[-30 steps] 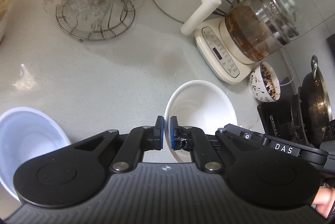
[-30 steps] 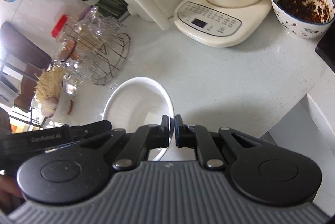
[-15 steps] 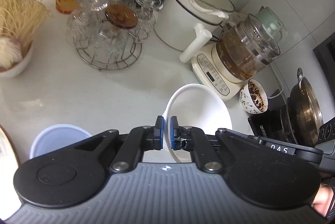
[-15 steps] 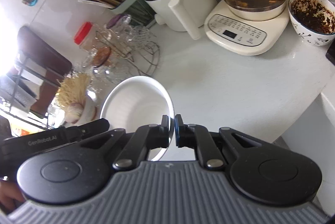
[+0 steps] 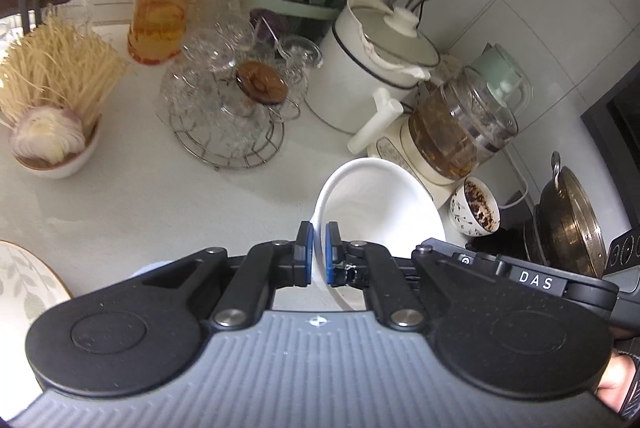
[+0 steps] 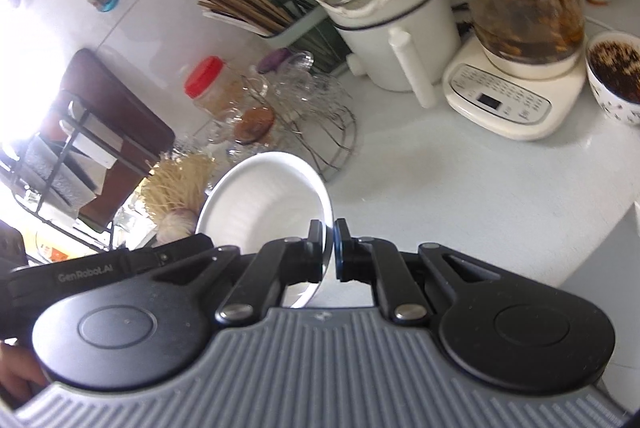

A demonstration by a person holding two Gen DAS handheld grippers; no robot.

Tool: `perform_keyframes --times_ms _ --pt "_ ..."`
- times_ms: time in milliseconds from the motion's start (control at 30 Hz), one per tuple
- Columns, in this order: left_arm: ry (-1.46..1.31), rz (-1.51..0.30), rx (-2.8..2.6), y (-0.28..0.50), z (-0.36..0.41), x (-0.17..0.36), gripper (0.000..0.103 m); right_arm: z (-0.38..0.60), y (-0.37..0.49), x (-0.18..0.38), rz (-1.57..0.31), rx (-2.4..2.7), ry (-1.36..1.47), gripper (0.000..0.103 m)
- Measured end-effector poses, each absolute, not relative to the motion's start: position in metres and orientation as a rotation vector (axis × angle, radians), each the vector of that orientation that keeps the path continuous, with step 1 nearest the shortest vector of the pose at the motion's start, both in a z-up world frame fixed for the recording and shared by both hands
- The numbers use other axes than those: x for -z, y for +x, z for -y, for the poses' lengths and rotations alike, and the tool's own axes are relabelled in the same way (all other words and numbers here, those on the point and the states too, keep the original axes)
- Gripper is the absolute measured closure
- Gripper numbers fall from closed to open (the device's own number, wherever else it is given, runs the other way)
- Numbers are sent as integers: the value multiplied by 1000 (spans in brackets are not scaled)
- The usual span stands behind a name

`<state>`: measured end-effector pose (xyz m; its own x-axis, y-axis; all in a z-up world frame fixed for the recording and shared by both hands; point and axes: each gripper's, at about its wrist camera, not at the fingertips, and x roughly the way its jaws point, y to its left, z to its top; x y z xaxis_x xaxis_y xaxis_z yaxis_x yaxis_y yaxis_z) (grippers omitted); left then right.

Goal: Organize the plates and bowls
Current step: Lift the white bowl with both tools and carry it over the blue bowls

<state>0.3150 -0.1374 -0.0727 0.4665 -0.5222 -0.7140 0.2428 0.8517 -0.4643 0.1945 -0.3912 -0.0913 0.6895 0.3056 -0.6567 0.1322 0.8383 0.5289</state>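
Note:
A white bowl (image 5: pixel 384 200) is held in the air above the counter by both grippers. My left gripper (image 5: pixel 319 242) is shut on its left rim. My right gripper (image 6: pixel 329 242) is shut on its right rim, and the bowl (image 6: pixel 260 204) tilts toward the camera there. A leaf-patterned plate (image 5: pixel 24 288) shows at the lower left of the left wrist view. A pale blue bowl (image 5: pixel 148 268) is mostly hidden under the left gripper's body.
On the counter stand a wire rack of glassware (image 5: pixel 228 108), a bowl of noodles and onion (image 5: pixel 52 144), a red-lidded jar (image 5: pixel 164 4), a white pot (image 5: pixel 376 68), a glass kettle on its base (image 6: pixel 520 28), a patterned bowl of dark bits (image 5: pixel 478 208) and a wok (image 5: pixel 568 216).
Both grippers have lifted the white bowl well above the counter. The counter objects look smaller and more of them show. The pale blue bowl has slipped under the left gripper.

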Motion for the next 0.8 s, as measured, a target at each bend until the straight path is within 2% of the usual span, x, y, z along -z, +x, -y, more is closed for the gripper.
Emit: perform_keyframes --times_ms 467,800 --pt "-390 -934 363 296 72 75 96 332 215 87 -839 -207 491 95" --pt "-386 -982 239 277 46 99 96 298 231 107 -972 -291 411 94"
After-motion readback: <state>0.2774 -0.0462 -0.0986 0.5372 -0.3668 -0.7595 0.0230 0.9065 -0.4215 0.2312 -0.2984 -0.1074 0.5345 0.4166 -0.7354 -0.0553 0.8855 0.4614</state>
